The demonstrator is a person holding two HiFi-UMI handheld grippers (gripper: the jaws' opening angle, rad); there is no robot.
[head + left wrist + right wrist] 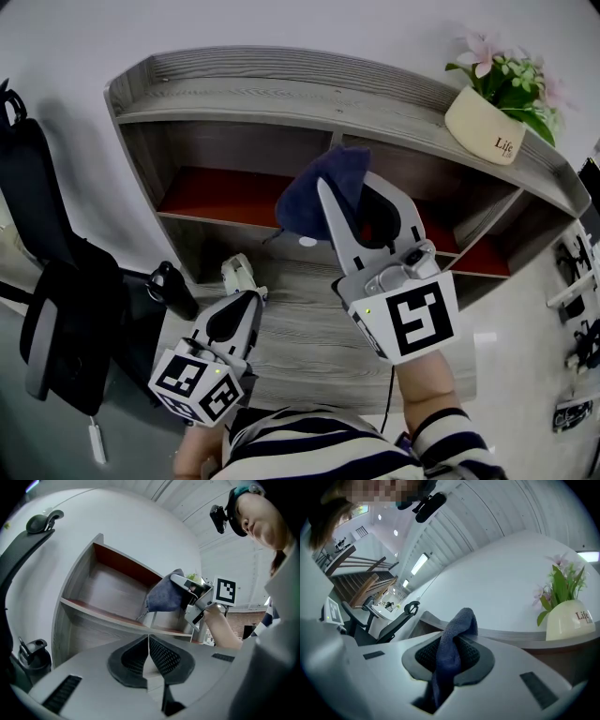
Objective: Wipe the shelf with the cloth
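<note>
Office chair: a black office chair (56, 309) stands at the far left, against the wall and beside the shelf unit.

Black bottle: a black bottle (174, 289) with a carry loop sits low between the chair and the shelf.

Left gripper: the left gripper (240, 274) is held low in front of the lower board. Its jaws are pressed together with nothing between them, and it is well apart from the cloth.

Shelf: a grey wood-grain shelf (281, 94) with open compartments lined in red-brown. The top board and the boards below are bare apart from the plant.

Cloth: a dark blue cloth (321, 192) is raised in front of the middle compartment, just under the top board. One corner hangs toward the board below. It may be brushing the upright divider, but the angle leaves that unclear.

Right gripper: the right gripper (349, 202) points up into the shelf, its jaws clamped on a bunched fold of the cloth.

Handling: the cloth looks soft, light and limp, so it will drape and fold rather than keep a shape. A grip on a thick bunch, with a loose pad left free ahead of the jaws, should suit wiping. A thin pinch could slip under drag.

Potted plant: a cream pot of pink flowers (484, 122) sits at the right end of the top board.
</note>
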